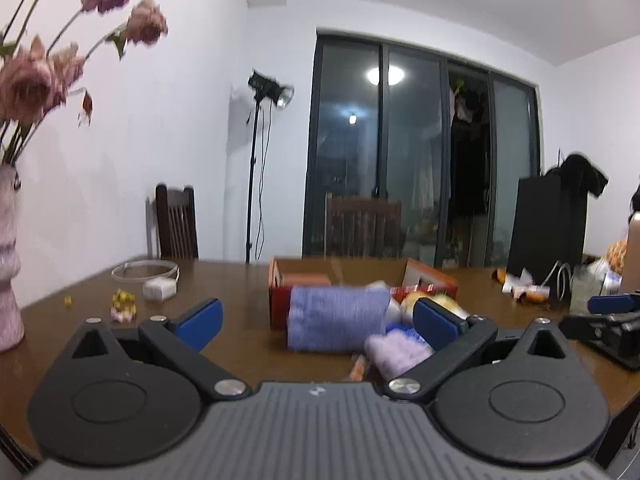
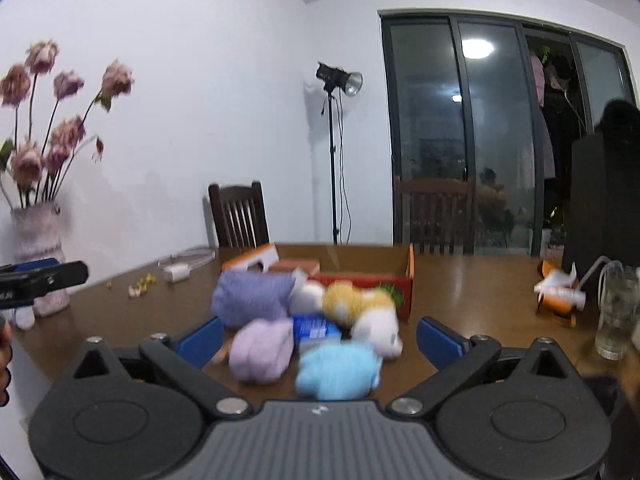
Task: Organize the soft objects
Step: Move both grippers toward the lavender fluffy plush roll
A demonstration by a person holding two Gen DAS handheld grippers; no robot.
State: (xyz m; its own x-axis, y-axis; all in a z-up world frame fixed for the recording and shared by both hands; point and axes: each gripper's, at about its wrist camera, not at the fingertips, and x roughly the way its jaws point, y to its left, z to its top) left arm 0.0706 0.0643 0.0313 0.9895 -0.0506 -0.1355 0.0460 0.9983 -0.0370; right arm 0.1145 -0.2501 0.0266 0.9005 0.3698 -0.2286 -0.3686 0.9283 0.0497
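Observation:
A pile of soft things lies on the brown table [image 2: 480,292] in front of an open orange cardboard box [image 2: 409,280]. It holds a rolled purple cloth [image 2: 252,300], a lilac plush [image 2: 260,350], a light blue plush [image 2: 338,372], a white plush [image 2: 378,332], a yellow plush [image 2: 356,300] and a blue packet [image 2: 314,328]. My right gripper [image 2: 320,342] is open, its blue pads either side of the pile's near end and not touching it. My left gripper [image 1: 320,324] is open too, facing the purple cloth [image 1: 336,322] and the lilac plush [image 1: 396,352], with nothing gripped.
A vase of pink flowers [image 2: 38,256] stands at the table's left edge. A white charger with cable [image 2: 176,272] lies beyond it. Snack wrappers [image 2: 560,292] and a glass [image 2: 614,312] sit at the right. Wooden chairs [image 2: 240,216] and a light stand [image 2: 334,160] are behind the table.

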